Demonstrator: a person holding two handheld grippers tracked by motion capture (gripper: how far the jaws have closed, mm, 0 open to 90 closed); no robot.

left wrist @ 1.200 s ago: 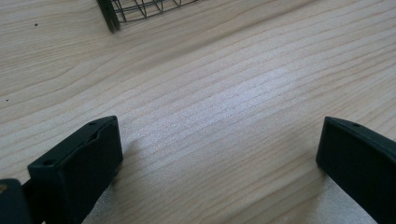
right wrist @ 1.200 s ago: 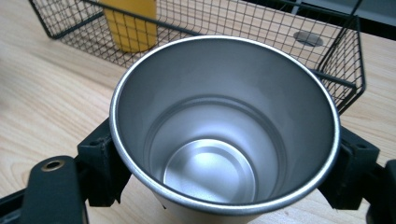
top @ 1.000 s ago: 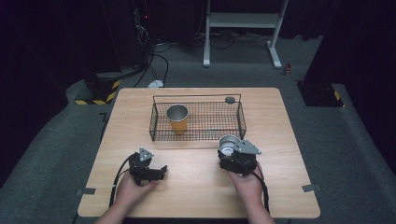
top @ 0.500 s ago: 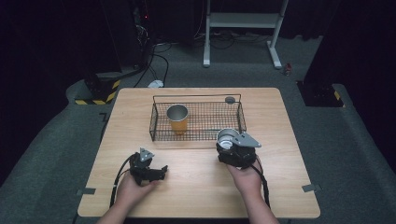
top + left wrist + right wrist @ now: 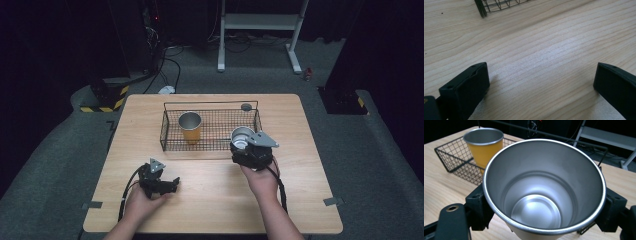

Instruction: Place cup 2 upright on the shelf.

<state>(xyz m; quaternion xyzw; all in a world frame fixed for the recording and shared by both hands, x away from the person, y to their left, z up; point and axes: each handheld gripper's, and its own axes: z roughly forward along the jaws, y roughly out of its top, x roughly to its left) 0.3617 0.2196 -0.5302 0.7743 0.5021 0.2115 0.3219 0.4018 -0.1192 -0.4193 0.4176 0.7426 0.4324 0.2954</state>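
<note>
Right tongs [image 5: 243, 146] grip a steel cup [image 5: 242, 136], held at the basket's [image 5: 210, 106] 4 o'clock corner, its front wire wall just beyond. Left tongs [image 5: 174, 182] rest on the table [image 5: 300, 175] at 7 o'clock, jaws wide, having just been opening, nothing between. Yellow cup [image 5: 190, 127] stands inside the basket at 9 o'clock. No legible writing.
</note>
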